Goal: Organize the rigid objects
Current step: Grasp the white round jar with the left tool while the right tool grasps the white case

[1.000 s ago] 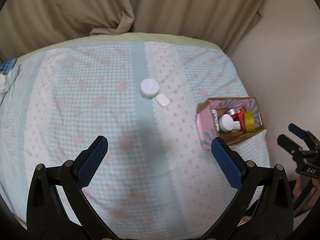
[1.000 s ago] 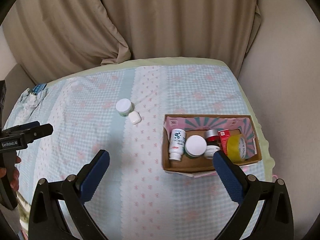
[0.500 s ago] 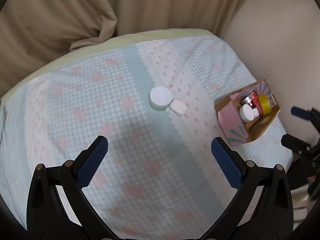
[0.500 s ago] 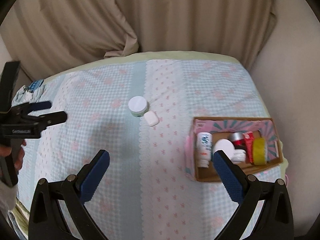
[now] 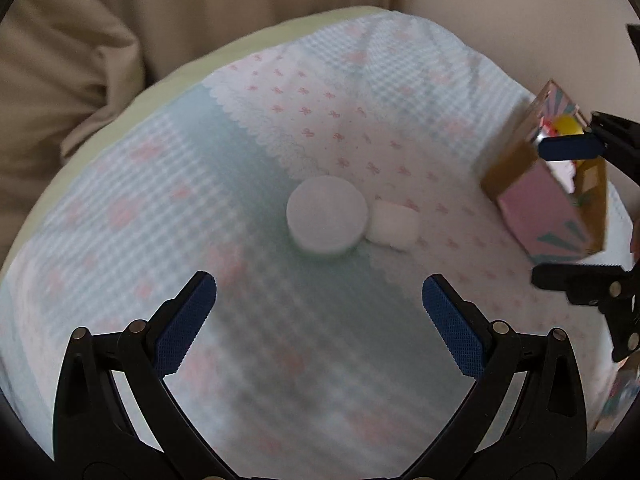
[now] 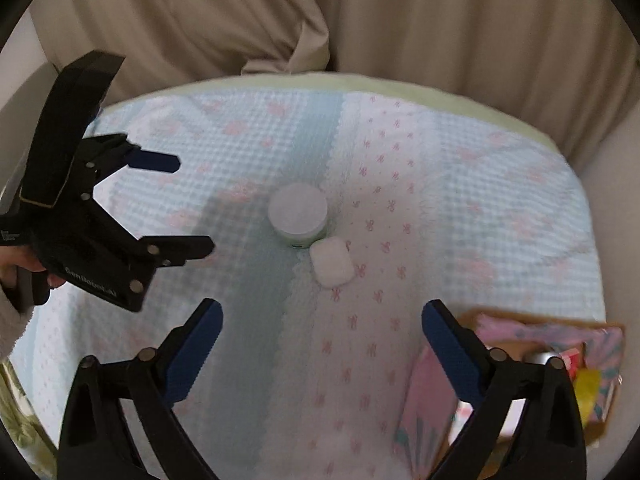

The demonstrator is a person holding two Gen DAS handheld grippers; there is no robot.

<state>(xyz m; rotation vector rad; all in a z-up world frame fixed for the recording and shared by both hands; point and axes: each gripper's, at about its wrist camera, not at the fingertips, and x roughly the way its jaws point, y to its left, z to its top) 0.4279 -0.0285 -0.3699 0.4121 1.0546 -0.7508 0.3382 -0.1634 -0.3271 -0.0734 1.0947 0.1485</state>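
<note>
A round white-lidded jar [image 5: 326, 213] [image 6: 298, 213] stands on the patterned bedspread, touching a small white rounded case [image 5: 393, 221] [image 6: 331, 262] beside it. A pink cardboard box [image 5: 548, 184] [image 6: 516, 376] holding several small containers sits to the right. My left gripper [image 5: 319, 322] is open and empty, just short of the jar; it also shows in the right wrist view [image 6: 184, 204]. My right gripper [image 6: 320, 352] is open and empty, near the case and beside the box; it shows at the right edge of the left wrist view [image 5: 576, 208].
Beige curtains [image 6: 360, 20] hang behind the bed. A pale wall [image 5: 520, 8] runs along the right side. The bedspread's [image 6: 480, 200] far edge curves down to a green sheet.
Both grippers have moved forward toward the jar and the case, which now look much larger. The box has slid to the right edge of both views.
</note>
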